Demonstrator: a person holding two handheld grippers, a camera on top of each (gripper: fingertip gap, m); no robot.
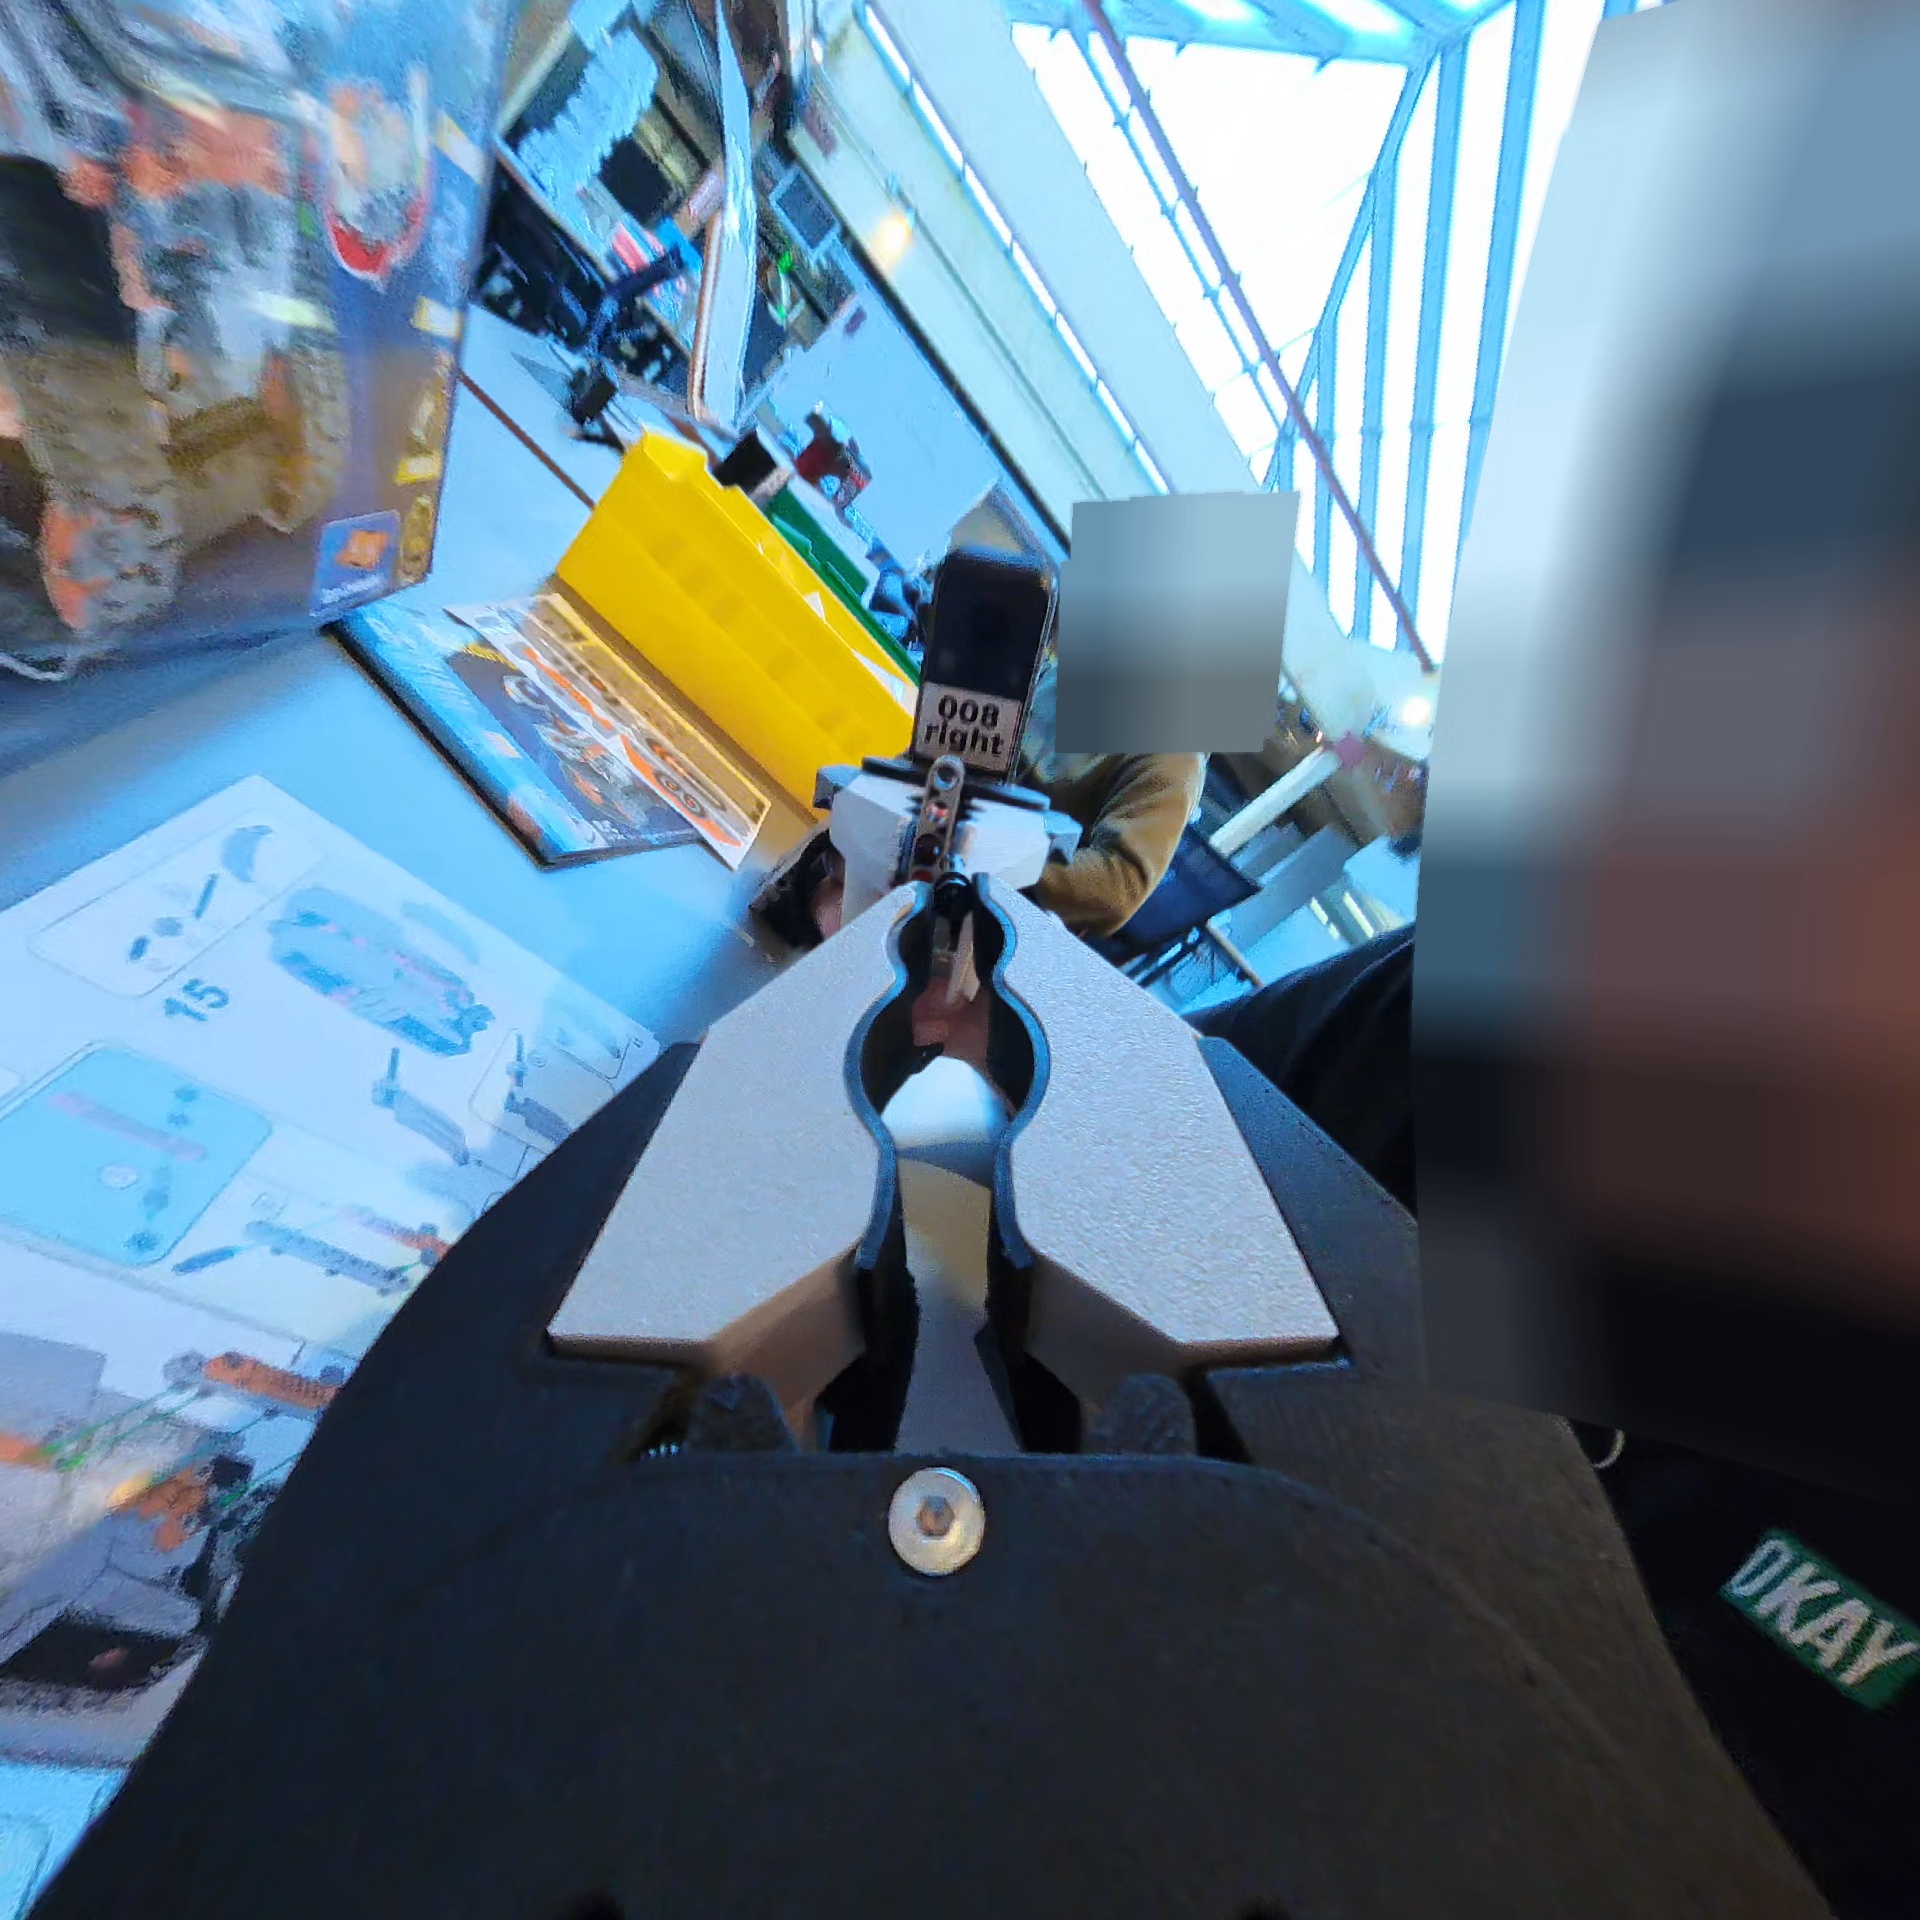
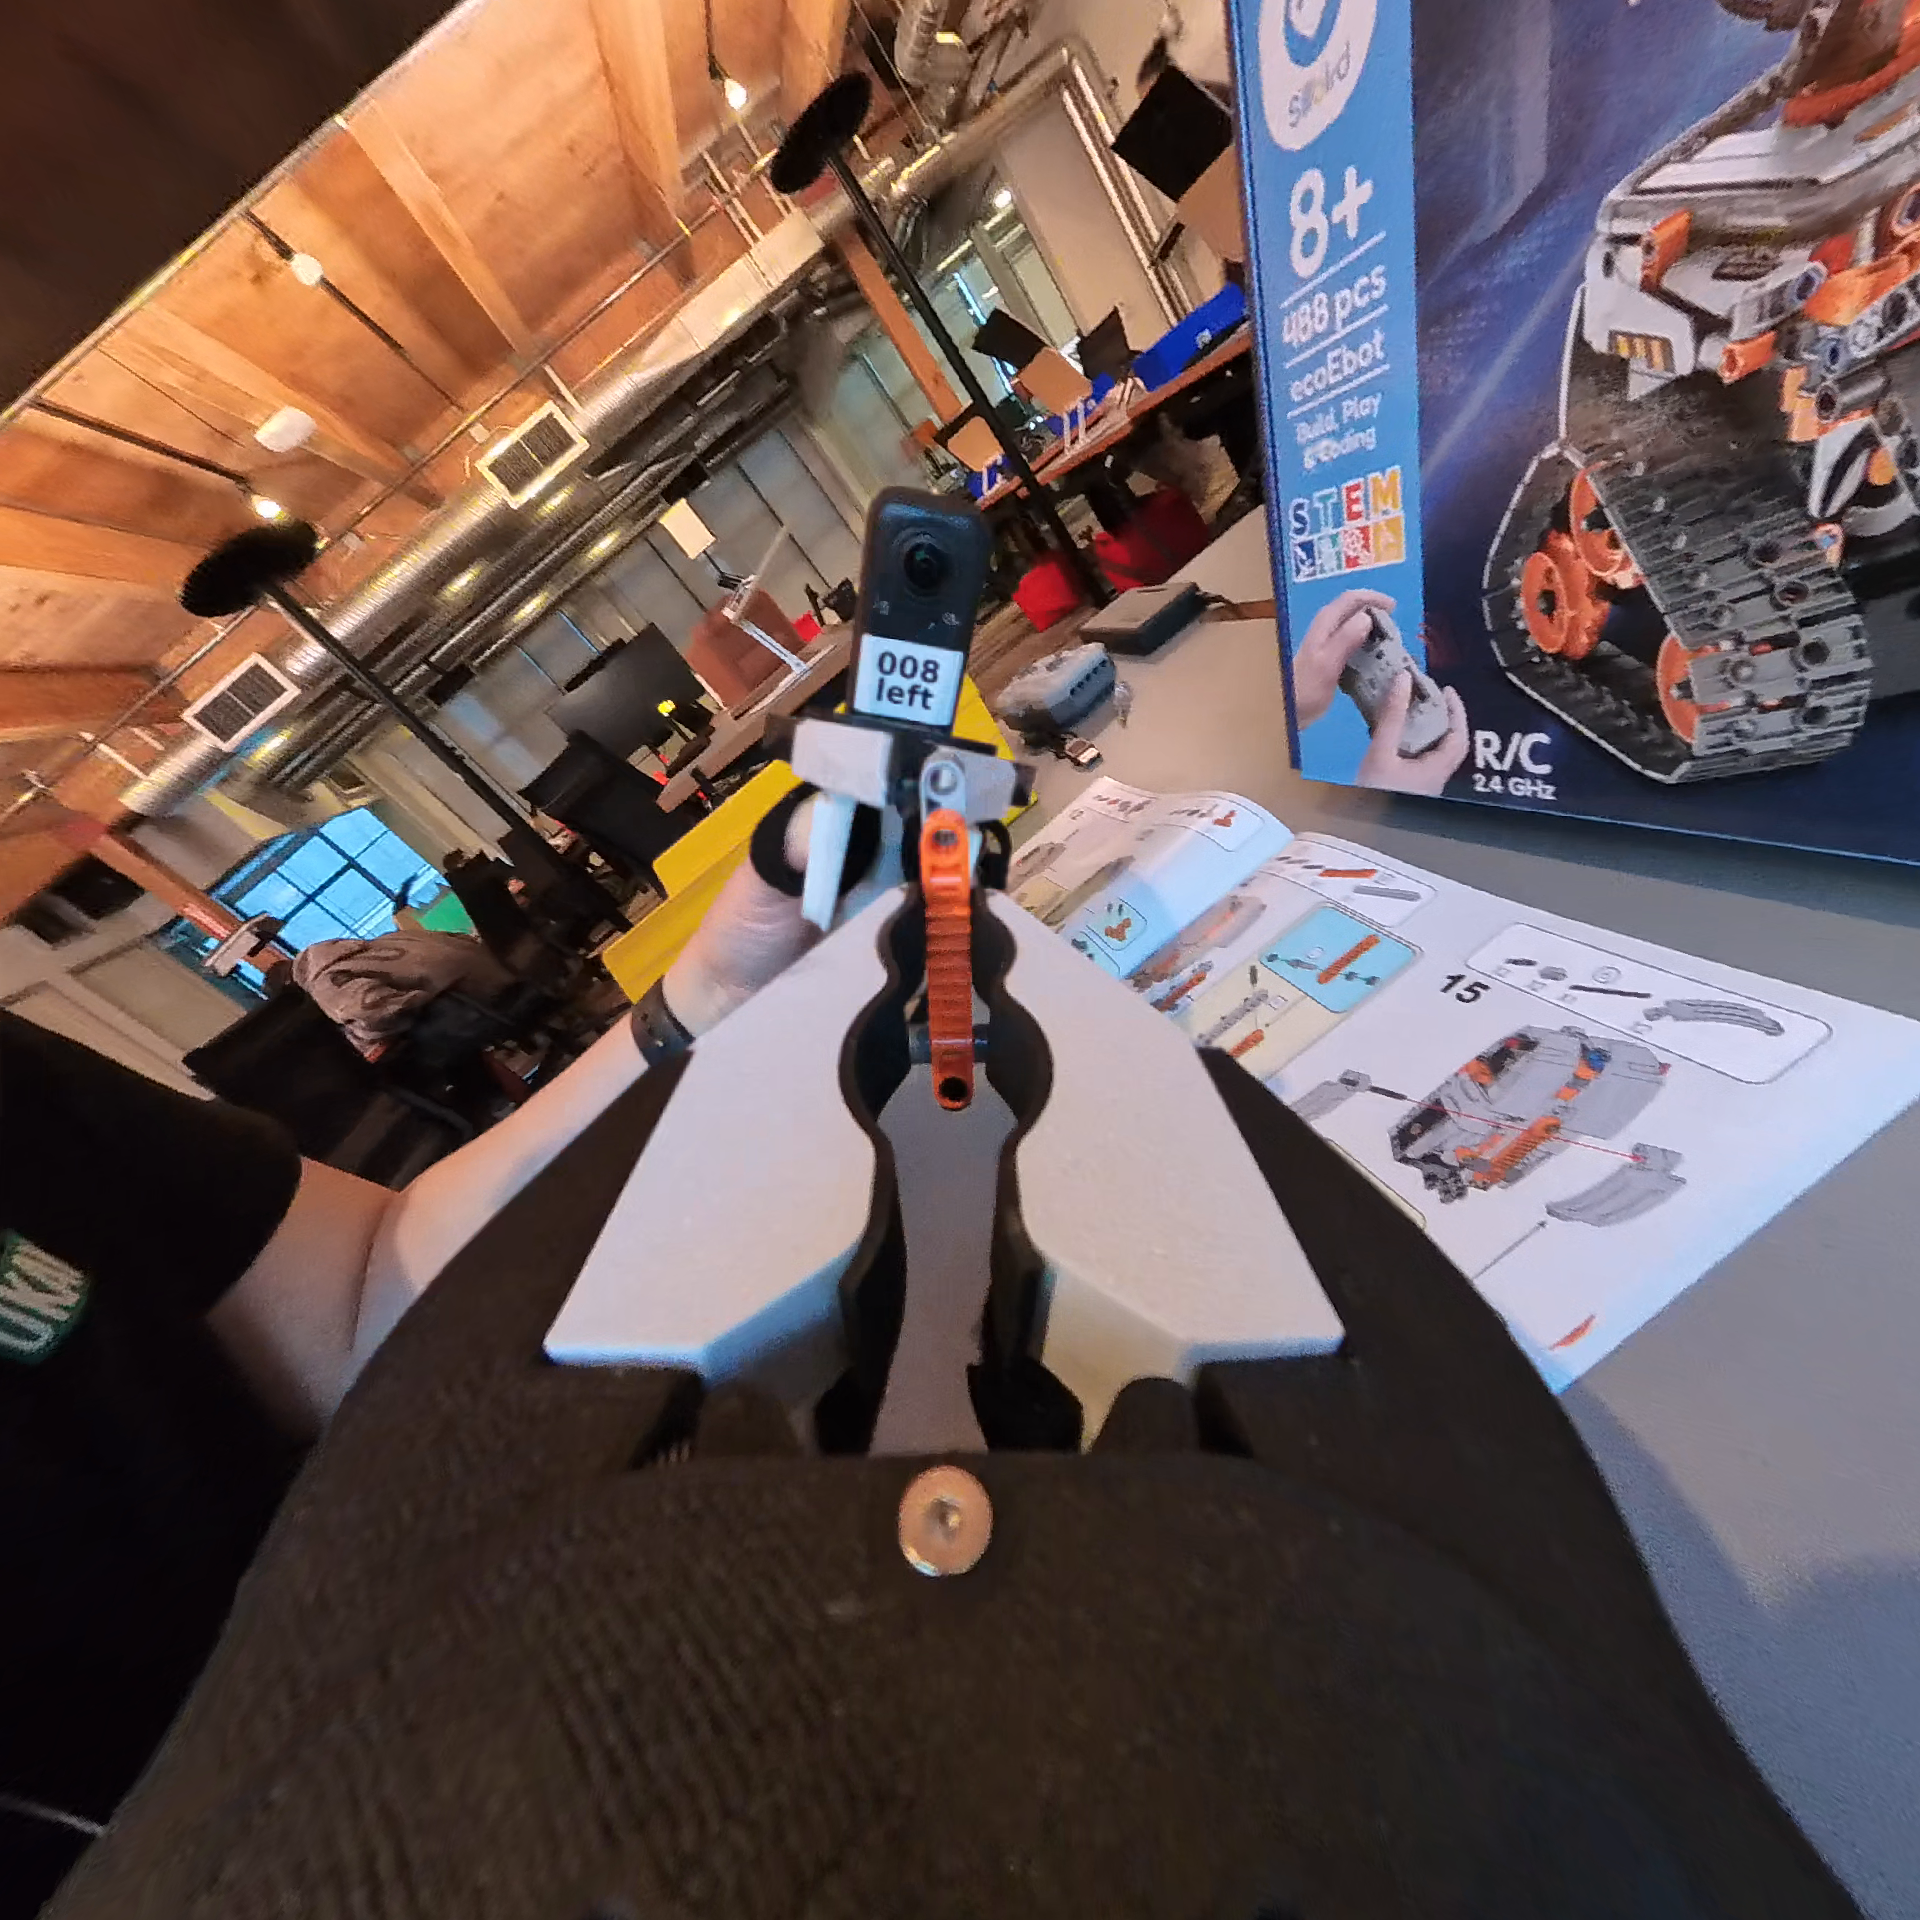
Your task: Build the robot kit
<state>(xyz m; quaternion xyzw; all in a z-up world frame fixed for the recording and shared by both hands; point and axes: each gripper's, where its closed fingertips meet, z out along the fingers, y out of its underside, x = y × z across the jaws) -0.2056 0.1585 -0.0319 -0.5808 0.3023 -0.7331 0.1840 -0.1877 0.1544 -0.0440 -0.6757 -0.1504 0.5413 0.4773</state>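
Facing each other tip to tip above the table (image 2: 1714, 1507), your two grippers each hold a small building-toy beam. Your right gripper (image 2: 948, 971) is clamped on an orange beam (image 2: 948, 977), its long axis running straight out along the fingers, its far end touching a grey beam (image 2: 940, 781). Your left gripper (image 1: 948, 909) is closed on that grey beam (image 1: 932, 821), which points forward at the opposing gripper; neither hand is clearly nearer the joint. Below, an open instruction booklet (image 2: 1507, 1049) lies flat near the table's front edge. Behind it a large toy box (image 2: 1621, 416) stands upright. Farther along the table sits a yellow bin (image 1: 717, 603); its contents cannot be made out. Beside it lies a second printed booklet (image 1: 582, 717). A person in a mustard sleeve (image 1: 1122, 831) sits beyond.
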